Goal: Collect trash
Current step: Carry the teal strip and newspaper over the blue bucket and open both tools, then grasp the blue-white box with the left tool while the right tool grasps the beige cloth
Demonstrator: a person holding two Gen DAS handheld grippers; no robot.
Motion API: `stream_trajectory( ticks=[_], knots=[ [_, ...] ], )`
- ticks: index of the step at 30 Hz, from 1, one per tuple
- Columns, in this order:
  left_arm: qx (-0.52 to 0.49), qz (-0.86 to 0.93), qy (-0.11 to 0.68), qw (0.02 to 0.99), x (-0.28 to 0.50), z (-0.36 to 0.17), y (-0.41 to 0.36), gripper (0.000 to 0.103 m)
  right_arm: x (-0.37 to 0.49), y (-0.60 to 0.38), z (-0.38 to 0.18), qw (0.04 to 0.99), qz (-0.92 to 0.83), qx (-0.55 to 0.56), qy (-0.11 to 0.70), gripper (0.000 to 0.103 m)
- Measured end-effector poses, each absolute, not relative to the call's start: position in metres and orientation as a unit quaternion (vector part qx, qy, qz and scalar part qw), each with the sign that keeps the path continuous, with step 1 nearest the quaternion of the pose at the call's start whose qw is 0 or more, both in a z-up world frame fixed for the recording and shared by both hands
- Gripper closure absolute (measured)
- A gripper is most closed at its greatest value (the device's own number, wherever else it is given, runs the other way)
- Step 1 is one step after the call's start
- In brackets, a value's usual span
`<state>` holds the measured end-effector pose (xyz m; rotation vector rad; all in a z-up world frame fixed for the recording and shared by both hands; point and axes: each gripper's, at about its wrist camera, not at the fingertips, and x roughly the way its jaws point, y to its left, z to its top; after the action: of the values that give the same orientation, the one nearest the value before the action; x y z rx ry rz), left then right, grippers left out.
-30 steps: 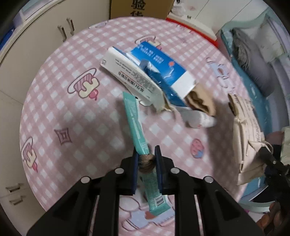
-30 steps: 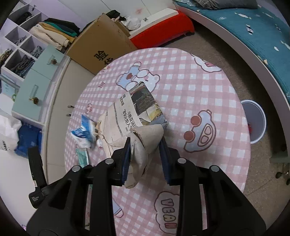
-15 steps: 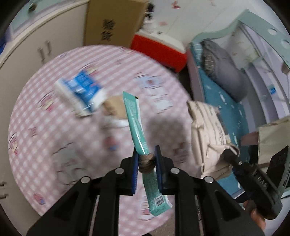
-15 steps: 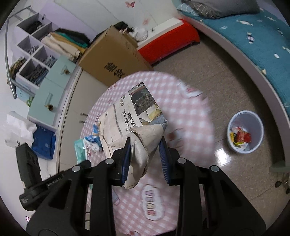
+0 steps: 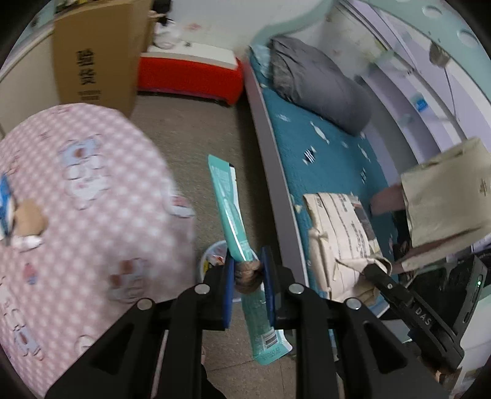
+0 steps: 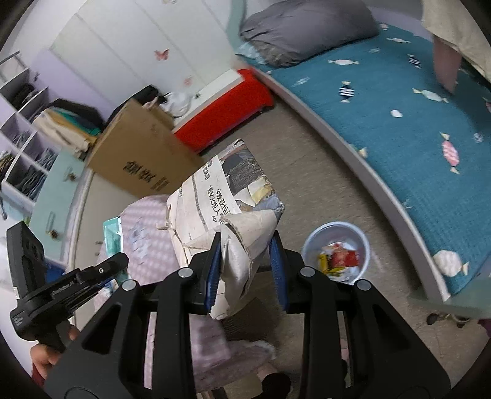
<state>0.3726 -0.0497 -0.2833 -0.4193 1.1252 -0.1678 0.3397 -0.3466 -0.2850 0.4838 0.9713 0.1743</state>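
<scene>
At the far left of the right wrist view a hand (image 6: 46, 362) grips the black handle of the left gripper (image 5: 249, 276), whose side carries small white lettering too blurred to read. That gripper points steeply down past the edge of the round counter (image 5: 92, 214), covered in pink-and-white checked cloth with cartoon figures. Its blue pads are clamped on a crumpled brown wad (image 5: 247, 272) together with a long, flat teal wrapper (image 5: 228, 202); the wrapper sticks up stiffly from the jaws, and its lower end shows a barcode and small print I cannot make out. A tall cardboard box (image 6: 139, 153) beside the counter bears bold black Chinese characters. A red box (image 6: 227, 110) lies on the floor behind it.

The right gripper (image 6: 247, 261) is closed on a torn corner of a folded newspaper bundle (image 6: 221, 196), soft and creased, printed with black Chinese headlines and a dark photo. The bundle hangs above the grey floor. Just right of it, lower down, a round pale plastic bin (image 6: 337, 248) holds red and yellow wrappers. Further right runs a curved bed (image 6: 429, 122) with a teal candy-print cover and a grey pillow (image 6: 307, 24).
</scene>
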Motion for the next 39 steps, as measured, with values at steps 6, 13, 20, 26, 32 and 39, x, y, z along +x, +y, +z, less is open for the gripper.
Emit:
stream_trajectory(
  ticks=[6, 13, 20, 26, 32, 39],
  knots=[
    [-0.166, -0.089, 0.555, 0.81, 0.401, -0.301, -0.094, 0.087, 0.372, -0.385, -0.33, 0.835, 0.05, 0.23, 0.498, 0.031],
    [-0.138, -0.102, 0.58, 0.796, 0.416, -0.317, -0.134, 0.087, 0.366, -0.409, -0.348, 0.819, 0.048, 0.253, 0.513, 0.031],
    [-0.119, -0.123, 0.597, 0.784, 0.426, -0.331, -0.173, 0.087, 0.354, -0.422, -0.33, 0.838, 0.028, 0.228, 0.496, 0.03],
    [-0.104, -0.143, 0.598, 0.782, 0.432, -0.329, -0.205, 0.086, 0.345, -0.436, -0.309, 0.86, 0.009, 0.213, 0.464, 0.029],
    [-0.107, -0.128, 0.597, 0.785, 0.439, -0.323, -0.205, 0.025, 0.34, -0.448, -0.293, 0.872, -0.007, 0.214, 0.441, 0.027],
    [-0.146, -0.097, 0.58, 0.796, 0.422, -0.306, -0.163, 0.025, 0.336, -0.425, -0.29, 0.869, 0.01, 0.212, 0.448, 0.027]
  ],
)
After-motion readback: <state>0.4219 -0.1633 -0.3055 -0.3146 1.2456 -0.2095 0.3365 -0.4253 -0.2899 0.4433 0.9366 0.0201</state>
